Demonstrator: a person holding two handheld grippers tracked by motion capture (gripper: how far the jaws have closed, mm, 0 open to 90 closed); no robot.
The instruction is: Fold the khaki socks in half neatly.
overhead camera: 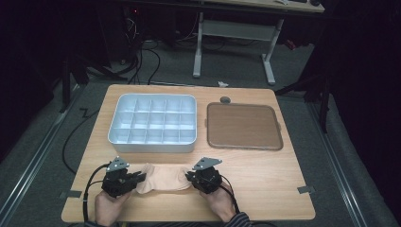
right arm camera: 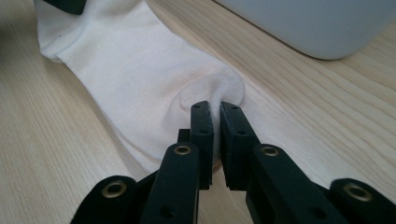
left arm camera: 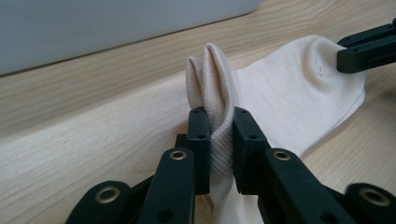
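The person's hands sit nearest the camera at the table's front edge, each holding a gripper. The left gripper (overhead camera: pixel 135 179) has its jaws closed down on the ribbed cuff end of a pale sock (overhead camera: pixel 161 178); in the left gripper view the knit stands up in a pinched fold between the pads (left arm camera: pixel 200 140), squeezed thin. The sock lies stretched across the bare wood between the two tools, near the front edge and well short of the divided tray (overhead camera: pixel 152 142) behind it. The right gripper (overhead camera: pixel 190 177) is likewise closed, nipping a small pucker of cloth at the toe end (only a shallow bite, judging by the right gripper view, where little fabric sits between the pads (right arm camera: pixel 203 135)).

That thin hold on the right looks like the weak point: if the hands pull apart or lift unevenly, the toe could slide out and the sock would hang from the cuff alone. Pulling hard could also stretch the knit or drag it along the table. The tray's front wall is close behind, so a lift carried forward too low might catch the sock on the rim. The brown mat (overhead camera: pixel 244 126) farther right is well apart and poses little risk.
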